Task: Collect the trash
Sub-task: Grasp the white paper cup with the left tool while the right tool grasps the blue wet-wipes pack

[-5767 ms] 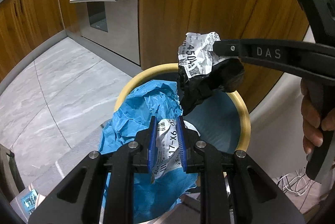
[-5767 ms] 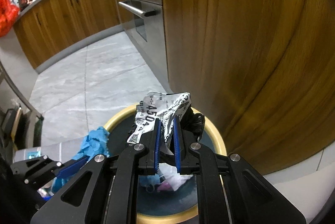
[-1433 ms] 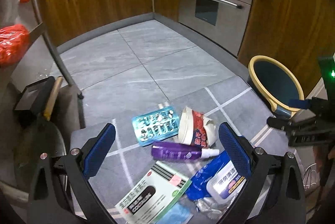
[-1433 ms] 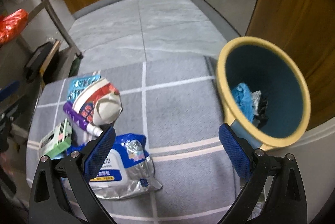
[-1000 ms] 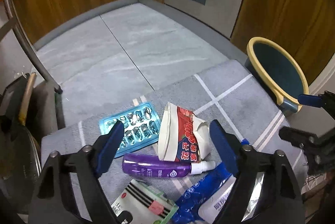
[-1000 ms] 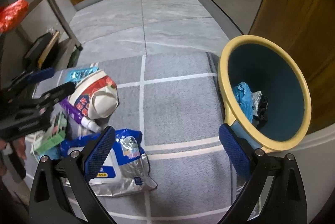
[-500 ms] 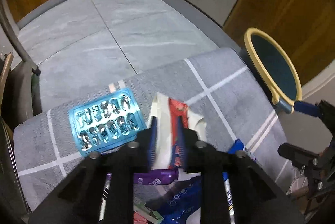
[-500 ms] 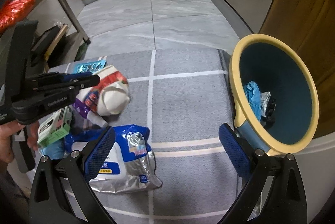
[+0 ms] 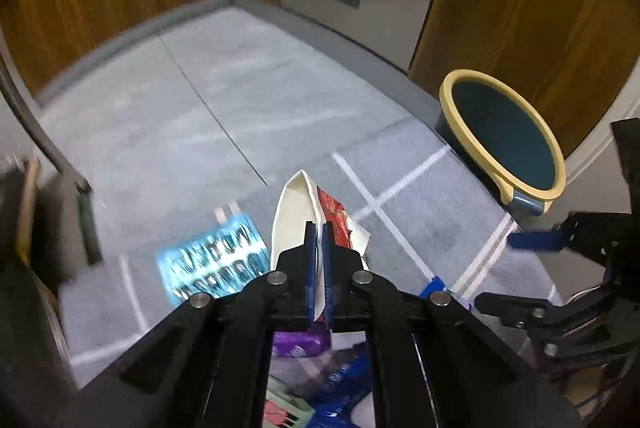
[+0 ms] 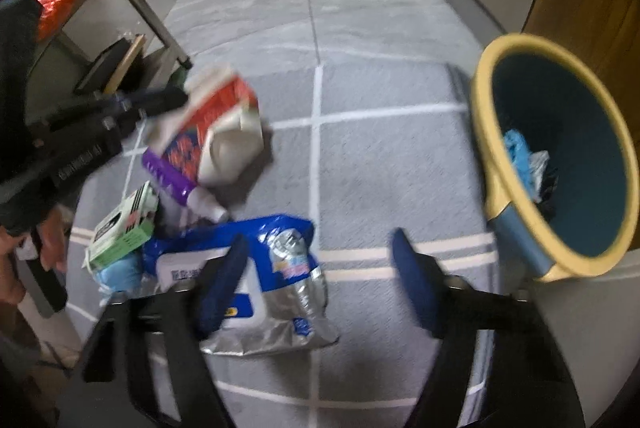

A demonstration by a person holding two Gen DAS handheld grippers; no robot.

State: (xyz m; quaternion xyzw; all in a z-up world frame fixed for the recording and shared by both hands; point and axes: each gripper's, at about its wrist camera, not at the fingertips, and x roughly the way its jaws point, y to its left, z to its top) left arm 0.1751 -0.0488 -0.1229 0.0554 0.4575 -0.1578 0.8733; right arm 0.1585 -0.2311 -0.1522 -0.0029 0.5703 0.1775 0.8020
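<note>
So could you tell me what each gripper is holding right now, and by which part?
The left gripper pinches the crushed paper cup by its white rim edge. The right gripper is open, holding nothing.

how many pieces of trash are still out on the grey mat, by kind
Crushed red and white paper cup, pinched in the left gripper: 1
Purple plastic bottle: 1
Blue foil blister pack: 1
Green and white carton box: 1
Blue and silver wet-wipes pouch: 1
Total: 5
The right gripper is open above the pouch.
</note>
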